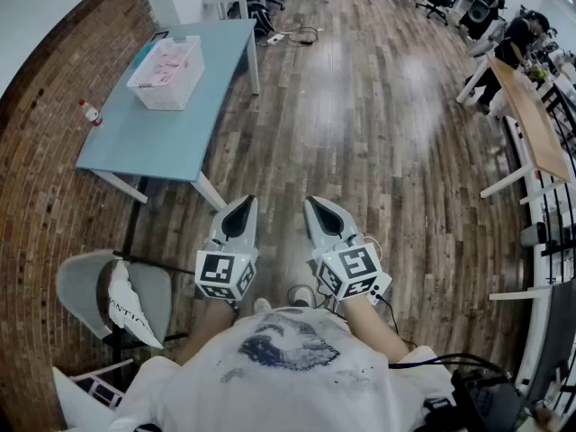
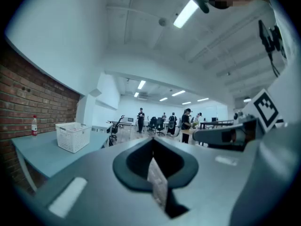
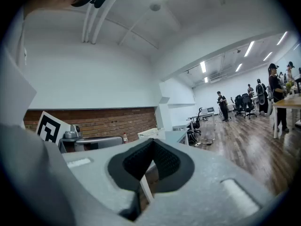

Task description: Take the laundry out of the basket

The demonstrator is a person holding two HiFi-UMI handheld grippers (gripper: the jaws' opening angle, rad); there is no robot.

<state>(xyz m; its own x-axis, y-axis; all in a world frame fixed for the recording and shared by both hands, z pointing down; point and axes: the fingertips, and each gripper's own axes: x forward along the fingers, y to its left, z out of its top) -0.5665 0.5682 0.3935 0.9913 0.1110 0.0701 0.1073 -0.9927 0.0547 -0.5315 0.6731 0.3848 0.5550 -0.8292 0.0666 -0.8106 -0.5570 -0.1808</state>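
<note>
Laundry (image 1: 171, 59) sits in the white basket (image 1: 160, 97) on the blue table (image 1: 144, 142) at upper left, well apart from the left gripper (image 1: 240, 203) and right gripper (image 1: 316, 203), both empty with jaws pressed together; the approach step appears pending, so the next move likely calls for closing in and opening the jaws.

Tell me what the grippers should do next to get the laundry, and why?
Probably walk toward the table first. The white basket sits on it, ahead and to the left, while the left gripper and right gripper are both shut, empty and over the floor, well short of it.
</note>
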